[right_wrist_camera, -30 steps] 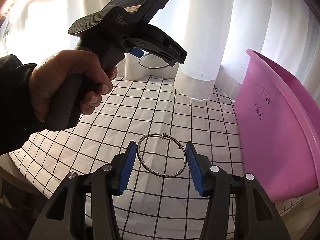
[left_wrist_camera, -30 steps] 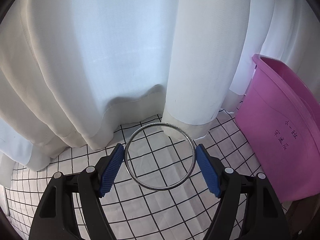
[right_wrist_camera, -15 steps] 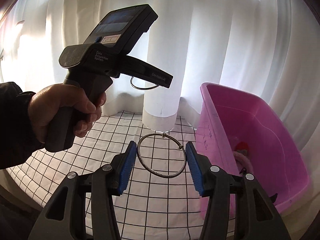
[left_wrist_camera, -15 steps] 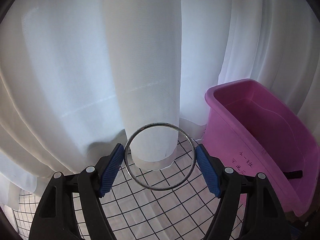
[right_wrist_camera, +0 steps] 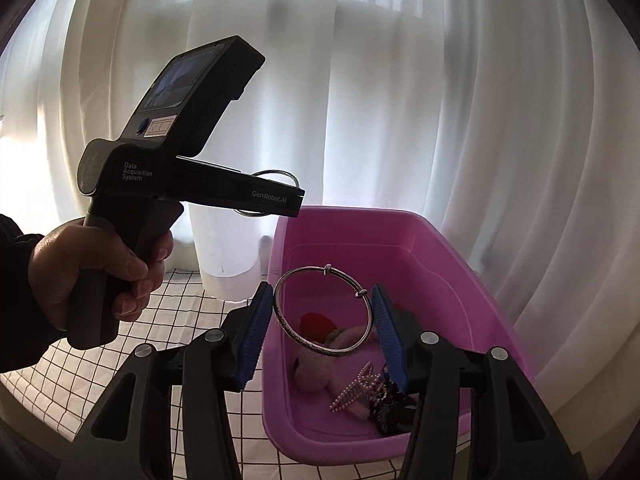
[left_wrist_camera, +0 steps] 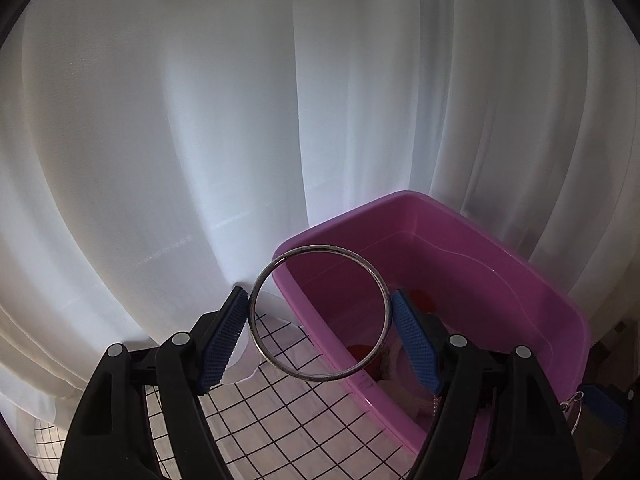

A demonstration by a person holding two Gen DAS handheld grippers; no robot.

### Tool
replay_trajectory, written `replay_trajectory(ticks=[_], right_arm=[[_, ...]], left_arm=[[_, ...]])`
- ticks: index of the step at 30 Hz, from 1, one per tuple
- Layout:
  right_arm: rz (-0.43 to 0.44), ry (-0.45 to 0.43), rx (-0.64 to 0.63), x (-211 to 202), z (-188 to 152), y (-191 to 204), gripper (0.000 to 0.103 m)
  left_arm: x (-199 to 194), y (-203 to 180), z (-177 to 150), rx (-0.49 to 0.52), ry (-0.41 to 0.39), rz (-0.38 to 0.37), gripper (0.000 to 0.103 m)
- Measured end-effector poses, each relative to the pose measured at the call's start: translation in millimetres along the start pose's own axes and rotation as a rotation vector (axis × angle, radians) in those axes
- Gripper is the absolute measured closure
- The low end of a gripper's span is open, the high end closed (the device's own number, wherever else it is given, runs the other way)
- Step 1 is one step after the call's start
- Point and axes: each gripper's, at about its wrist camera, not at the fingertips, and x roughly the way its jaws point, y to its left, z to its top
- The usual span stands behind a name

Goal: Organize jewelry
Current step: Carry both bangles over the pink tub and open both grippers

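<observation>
Plain bangle: a smooth silver ring (left_wrist_camera: 319,313) pinched across its width by the left gripper (left_wrist_camera: 319,338), hanging over the near-left corner of the pink bin (left_wrist_camera: 552,304); it also shows beside the left tool in the right view (right_wrist_camera: 276,194).
Clasped bangle: a patterned silver ring with two small knots (right_wrist_camera: 323,311), clamped between the blue pads (right_wrist_camera: 254,340) of the right gripper (right_wrist_camera: 323,334), poised above the bin's interior.
Both claws: each closed on its own bangle, pads pressing opposite sides of the ring.
Left hand: wrapped round the left tool's handle (right_wrist_camera: 100,276), holding it high over the checked cloth (right_wrist_camera: 176,320).
Bin contents: something red, a pink plush shape, a pearly hair clip (right_wrist_camera: 356,390), a dark tangle of pieces.
Step in hand: looks like dropping both rings in!
Doing it well: carry the left ring further past the rim before opening, or it may clip the wall and bounce onto the cloth. Lower both, then release gently.
Backdrop: white curtain (left_wrist_camera: 200,120) close behind.
</observation>
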Motion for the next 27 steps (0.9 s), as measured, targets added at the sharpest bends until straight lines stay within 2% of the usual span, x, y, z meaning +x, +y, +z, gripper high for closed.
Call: replay_trajectory(ticks=[8, 13, 27], right_arm=[[-0.049, 0.046, 0.094, 11, -8, -56, 0.054], [-0.041, 0.102, 0.137, 32, -10, -80, 0.054], [0.016, 0.228, 0.166, 81, -9, -103, 0.053]], left_arm=[[28, -42, 7, -0.037, 0.039, -0.014, 0.032], [48, -55, 1, -0.075, 0.085, -0.001, 0.032], [68, -62, -5, -0.128, 0.153, 0.054, 0.031]])
